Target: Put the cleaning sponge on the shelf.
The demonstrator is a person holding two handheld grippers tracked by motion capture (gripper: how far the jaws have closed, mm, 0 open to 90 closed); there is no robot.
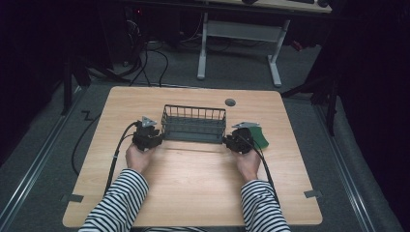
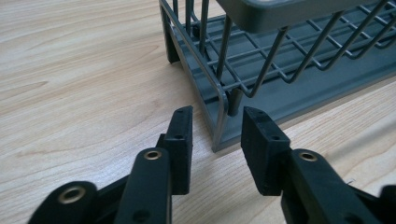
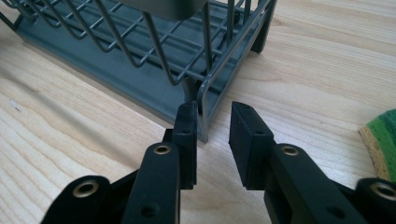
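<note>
A dark grey wire dish rack (image 1: 193, 125) on its tray stands in the middle of the wooden table (image 1: 193, 188). My left gripper (image 1: 157, 137) is at the rack's left end. In the left gripper view the rack's near corner (image 2: 219, 102) stands between the parted jaws of that gripper (image 2: 218, 115), and neither pad presses on it. My right gripper (image 1: 227, 140) is at the rack's right end. There the rack's corner wire (image 3: 203, 107) sits inside the gap of the right gripper (image 3: 215, 109), close to one pad and clear of the other.
A green and yellow sponge (image 1: 259, 137) lies on the table just right of my right gripper, seen as the sponge (image 3: 382, 136) at the picture's right edge. A grey grommet (image 1: 230, 102) sits behind the rack. A white-legged desk (image 1: 239, 34) stands beyond the table.
</note>
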